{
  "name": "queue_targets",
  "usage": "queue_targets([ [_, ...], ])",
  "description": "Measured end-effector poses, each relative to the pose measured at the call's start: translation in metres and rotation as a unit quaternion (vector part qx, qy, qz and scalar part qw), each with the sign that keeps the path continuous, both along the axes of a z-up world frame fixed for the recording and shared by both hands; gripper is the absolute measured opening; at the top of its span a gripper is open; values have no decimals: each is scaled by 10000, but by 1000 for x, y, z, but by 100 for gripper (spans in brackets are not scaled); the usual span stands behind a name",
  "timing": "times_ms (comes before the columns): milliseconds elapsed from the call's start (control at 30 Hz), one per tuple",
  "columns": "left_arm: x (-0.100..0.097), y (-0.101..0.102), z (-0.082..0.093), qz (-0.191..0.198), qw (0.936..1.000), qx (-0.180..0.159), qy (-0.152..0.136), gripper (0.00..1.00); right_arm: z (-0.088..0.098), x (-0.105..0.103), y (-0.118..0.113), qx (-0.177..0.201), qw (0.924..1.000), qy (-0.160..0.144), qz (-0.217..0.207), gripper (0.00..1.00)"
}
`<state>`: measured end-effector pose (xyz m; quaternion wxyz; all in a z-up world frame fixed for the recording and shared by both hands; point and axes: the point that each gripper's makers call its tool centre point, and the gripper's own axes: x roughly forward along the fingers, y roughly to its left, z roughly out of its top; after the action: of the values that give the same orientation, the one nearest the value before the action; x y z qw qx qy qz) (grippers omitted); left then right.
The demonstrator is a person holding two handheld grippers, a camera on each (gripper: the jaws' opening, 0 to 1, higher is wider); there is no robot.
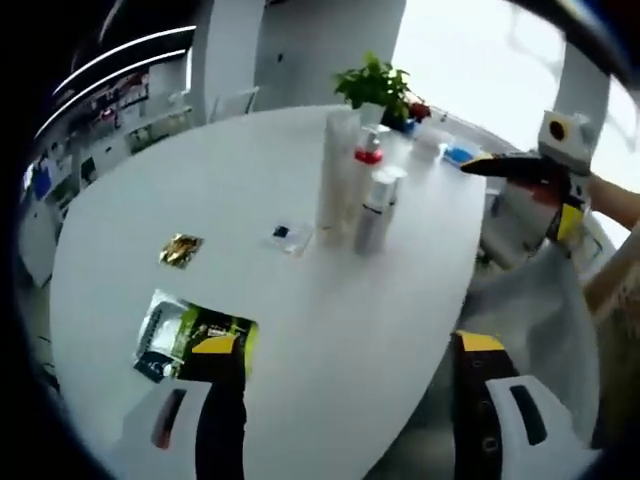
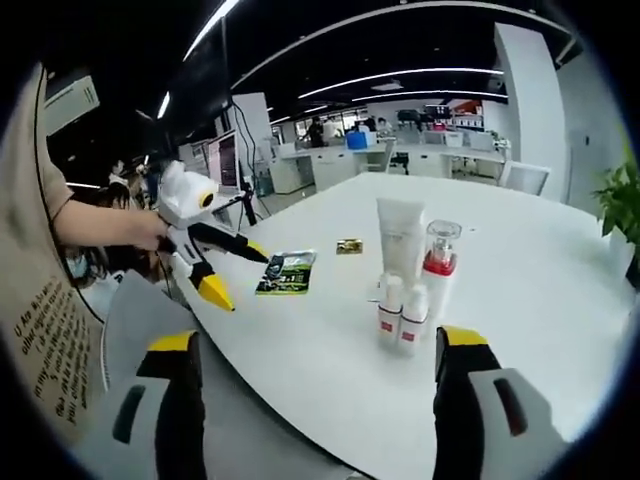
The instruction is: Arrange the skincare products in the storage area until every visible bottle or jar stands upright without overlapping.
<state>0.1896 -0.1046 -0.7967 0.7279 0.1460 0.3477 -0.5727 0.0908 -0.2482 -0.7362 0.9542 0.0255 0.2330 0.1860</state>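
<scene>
The skincare cluster looked already arranged: a tall tube (image 2: 400, 238), a red-collared pump bottle (image 2: 439, 262) and two small bottles (image 2: 402, 316) all stood upright near the middle of the white table (image 2: 530, 300), close together but seemingly not overlapping, so by my reading little or nothing was left beyond a check. A green sachet (image 2: 287, 272), a gold packet (image 2: 349, 246) and a small flat sample (image 1: 288, 236) lay flat apart from them; whether they counted as targets could not be told. The left gripper (image 1: 350, 365) hung with jaws apart and empty over the near table edge, by the sachet. The right gripper (image 2: 315, 365) was likewise apart and empty, just off the table's edge. Open tabletop surrounded the cluster; a plant (image 1: 378, 88) stood at the far rim.
</scene>
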Motion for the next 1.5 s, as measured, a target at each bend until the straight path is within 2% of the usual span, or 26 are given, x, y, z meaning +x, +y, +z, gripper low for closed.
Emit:
queue_targets([
  [133,2,16,3,376,9993,-22,-5,92,-4,-2,10,45,10000,15,54,97],
  [300,0,32,6,647,9979,-76,24,94,-8,-3,20,98,9999,56,128,97],
  [700,-9,62,13,1168,9928,-207,158,97,-12,-7,10,79,9999,93,-27,97],
  [800,-12,69,9,1242,9921,-134,144,97,-13,-8,12,111,9999,96,-64,97],
  [967,-17,81,0,1402,9897,-77,276,97,-16,-9,16,138,9998,125,-95,97],
  [1167,-14,85,-2,1453,9889,-25,308,97,-17,-8,15,169,9997,123,-144,97],
  [1500,-5,77,0,1470,9887,-31,288,97,-17,-8,10,163,9996,123,-195,96],
])
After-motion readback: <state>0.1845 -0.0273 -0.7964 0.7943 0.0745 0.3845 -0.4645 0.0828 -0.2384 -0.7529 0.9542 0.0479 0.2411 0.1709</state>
